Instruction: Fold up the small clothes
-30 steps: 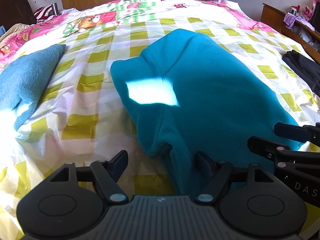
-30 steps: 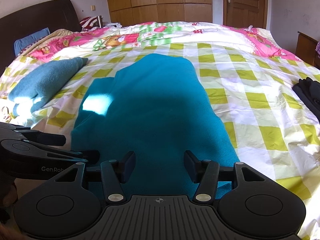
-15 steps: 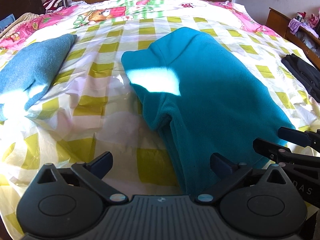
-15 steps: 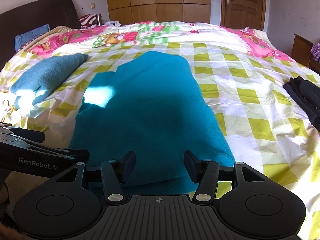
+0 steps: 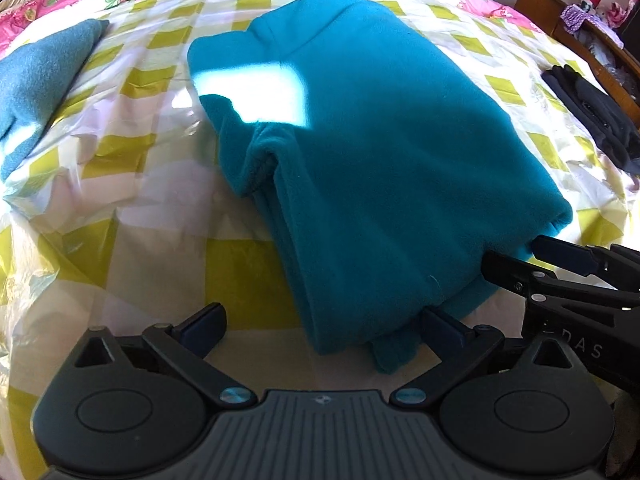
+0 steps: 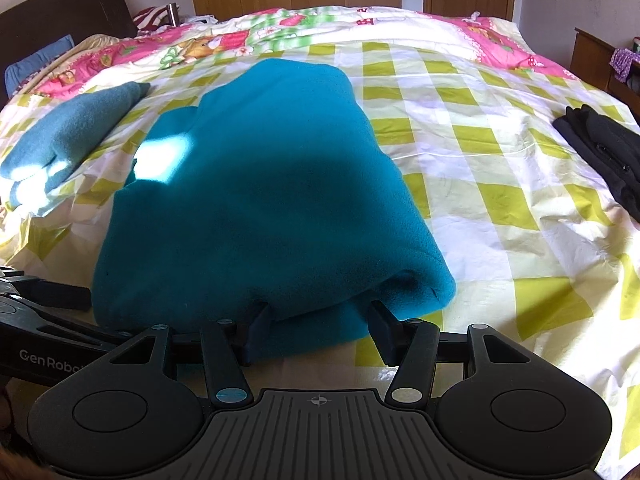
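Observation:
A teal fleece garment point(image 5: 380, 152) point(image 6: 260, 200) lies folded lengthwise on the checked bed sheet point(image 5: 132, 184), its near end toward me. In the left wrist view my left gripper point(image 5: 322, 326) is open wide. The garment's near left corner lies between its fingers, untouched by the pads. My right gripper point(image 6: 320, 326) is open at the garment's near right corner, with the fabric's edge lying between its fingers. Each gripper shows in the other's view: the right one's fingers point(image 5: 568, 258) at the right, the left one's fingers point(image 6: 56, 295) at the left.
A folded blue-grey garment point(image 5: 36, 92) point(image 6: 72, 132) lies to the left on the bed, and a black garment point(image 5: 592, 112) point(image 6: 608, 152) lies to the right. A pink patterned quilt point(image 6: 320, 28) lies at the far end. A wooden dresser point(image 5: 568, 36) stands beyond the right side.
My left gripper has opened much wider around the garment's near left corner. Both views have closed in on the garment's near end. The right gripper's gap looks unchanged.

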### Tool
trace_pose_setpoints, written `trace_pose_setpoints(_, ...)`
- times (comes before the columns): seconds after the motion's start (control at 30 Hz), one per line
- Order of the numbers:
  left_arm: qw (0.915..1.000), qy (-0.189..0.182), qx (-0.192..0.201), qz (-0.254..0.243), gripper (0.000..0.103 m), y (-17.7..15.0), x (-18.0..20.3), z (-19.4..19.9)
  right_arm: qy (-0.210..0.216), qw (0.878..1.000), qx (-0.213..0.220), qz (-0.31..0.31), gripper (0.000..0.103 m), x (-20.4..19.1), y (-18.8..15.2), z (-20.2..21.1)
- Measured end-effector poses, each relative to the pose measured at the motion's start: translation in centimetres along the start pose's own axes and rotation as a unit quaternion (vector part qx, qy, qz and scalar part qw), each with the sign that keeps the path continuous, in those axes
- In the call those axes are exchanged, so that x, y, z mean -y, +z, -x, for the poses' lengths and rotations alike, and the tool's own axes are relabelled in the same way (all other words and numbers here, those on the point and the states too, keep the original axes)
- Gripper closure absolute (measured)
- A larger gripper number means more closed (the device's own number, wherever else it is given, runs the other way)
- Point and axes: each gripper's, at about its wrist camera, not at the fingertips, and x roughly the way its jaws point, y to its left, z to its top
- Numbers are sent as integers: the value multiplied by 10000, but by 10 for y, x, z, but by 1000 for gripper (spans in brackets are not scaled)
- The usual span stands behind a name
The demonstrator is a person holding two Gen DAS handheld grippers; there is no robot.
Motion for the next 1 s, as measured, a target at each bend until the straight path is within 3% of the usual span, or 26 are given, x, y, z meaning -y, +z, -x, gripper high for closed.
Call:
trace_pose_setpoints(0.17,9994,327,41,91,0,26,-11,-11,281,9987,-204,-382,54,1,17,-24)
trace_pose_setpoints(0.4,9950,887,319,322,0,67,-51,-12,848,9962,-193,-105,54,-42,51,-52)
trace_pose_setpoints(0.5,9957,757,312,426,0,68,-65,-7,882,9958,-230,-25,54,-52,61,-55)
trace_pose_setpoints(0.63,9980,488,290,293,0,37,-67,16,1022,9943,-292,64,54,-41,50,-24)
trace_pose_setpoints(0.73,9976,503,398,275,0,19,-62,28,891,9958,-110,170,54,-33,39,4)
trace_pose_setpoints(0.87,9935,238,978,539,0,32,-58,44,607,9952,699,321,52,-38,57,9)
trace_pose_setpoints(1.0,9835,747,1510,652,0,61,-65,34,208,9963,613,570,52,-44,73,-31)
